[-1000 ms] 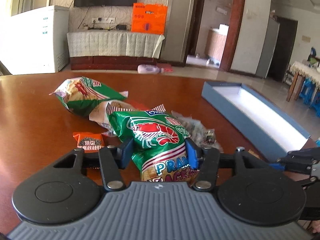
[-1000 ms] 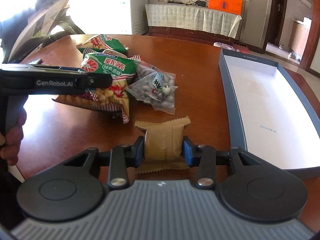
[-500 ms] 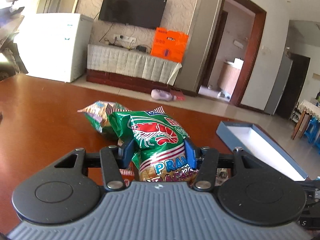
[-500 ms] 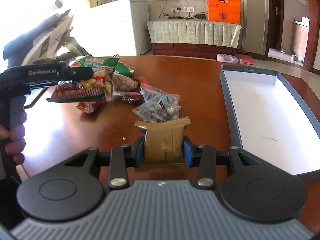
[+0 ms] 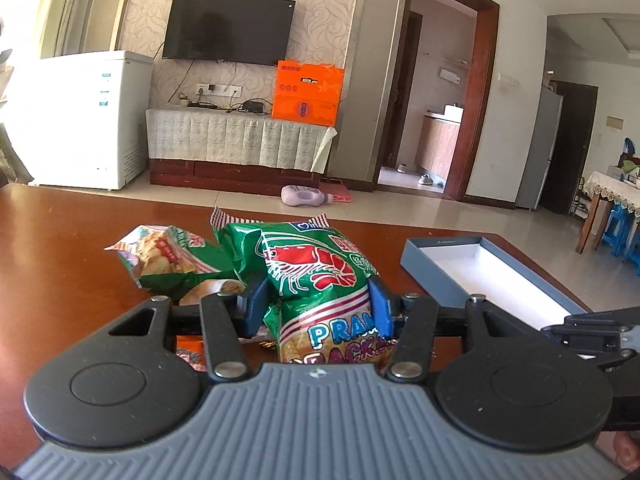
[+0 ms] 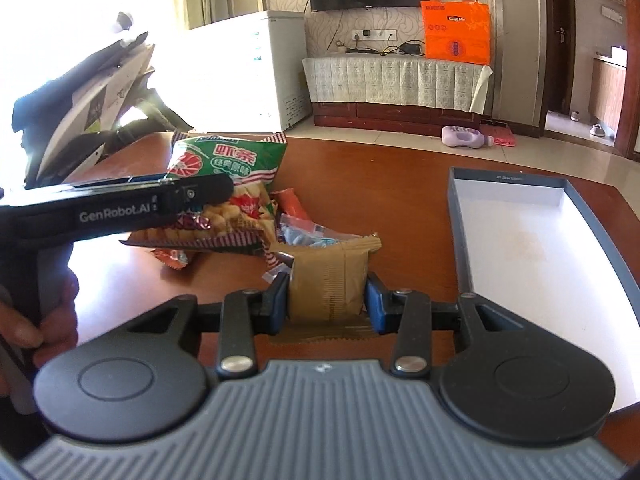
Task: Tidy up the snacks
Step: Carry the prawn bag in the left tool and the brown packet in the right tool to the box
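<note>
My left gripper [image 5: 318, 304] is shut on a green prawn cracker bag [image 5: 316, 276] and holds it above the brown table [image 5: 60, 248]. The same bag [image 6: 228, 168] and left gripper [image 6: 200, 194] show at the left of the right wrist view. My right gripper [image 6: 326, 300] is shut on a tan snack packet [image 6: 330, 276], lifted over the table. A blue-grey box with a white inside [image 6: 532, 248] lies open to the right; it also shows in the left wrist view [image 5: 492, 268]. Another green snack bag [image 5: 168, 260] lies on the table behind the held bag.
More small snack packets lie on the table between the grippers: an orange one [image 6: 294, 208], a clear bag [image 6: 316, 236], a red one [image 6: 172, 256]. The right gripper's tip [image 5: 588, 326] shows at the right of the left wrist view. The table's far edge is close behind the snacks.
Both grippers have risen with their packets. The left one lifted the prawn cracker bag off the pile; the right one lifted the tan packet off the table and moved closer to the pile.
</note>
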`<state>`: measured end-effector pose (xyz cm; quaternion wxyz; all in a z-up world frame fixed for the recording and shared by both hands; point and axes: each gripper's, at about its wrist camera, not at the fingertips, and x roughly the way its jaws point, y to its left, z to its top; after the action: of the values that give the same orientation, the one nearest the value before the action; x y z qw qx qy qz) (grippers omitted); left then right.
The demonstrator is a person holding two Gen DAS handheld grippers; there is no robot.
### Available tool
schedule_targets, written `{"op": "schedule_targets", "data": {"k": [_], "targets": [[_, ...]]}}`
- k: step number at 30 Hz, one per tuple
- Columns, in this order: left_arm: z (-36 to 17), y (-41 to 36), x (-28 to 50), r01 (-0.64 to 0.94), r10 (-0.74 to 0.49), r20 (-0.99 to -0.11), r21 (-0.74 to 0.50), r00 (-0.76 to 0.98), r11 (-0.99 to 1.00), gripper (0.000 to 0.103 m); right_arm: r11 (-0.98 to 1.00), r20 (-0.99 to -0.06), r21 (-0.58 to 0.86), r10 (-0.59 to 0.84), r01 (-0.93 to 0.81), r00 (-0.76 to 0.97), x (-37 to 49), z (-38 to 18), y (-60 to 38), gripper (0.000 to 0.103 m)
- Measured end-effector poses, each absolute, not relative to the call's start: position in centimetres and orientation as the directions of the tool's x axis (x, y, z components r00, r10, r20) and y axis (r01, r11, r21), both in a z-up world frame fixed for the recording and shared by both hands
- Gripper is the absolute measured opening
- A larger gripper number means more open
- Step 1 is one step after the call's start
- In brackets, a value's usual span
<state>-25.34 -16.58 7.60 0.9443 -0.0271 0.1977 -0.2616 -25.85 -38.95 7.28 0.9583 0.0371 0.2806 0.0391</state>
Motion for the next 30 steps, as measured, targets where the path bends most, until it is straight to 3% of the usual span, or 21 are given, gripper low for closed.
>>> {"op": "schedule_targets", "data": {"k": [30], "targets": [[9.6, -24.6, -28.2, 0.571, -0.57, -0.345, -0.11, 0.746, 0.814, 0.058, 0.99, -0.44, 0.137, 0.038, 0.025, 0.897, -30.0, 8.8, -43.0, 0.043]]}}
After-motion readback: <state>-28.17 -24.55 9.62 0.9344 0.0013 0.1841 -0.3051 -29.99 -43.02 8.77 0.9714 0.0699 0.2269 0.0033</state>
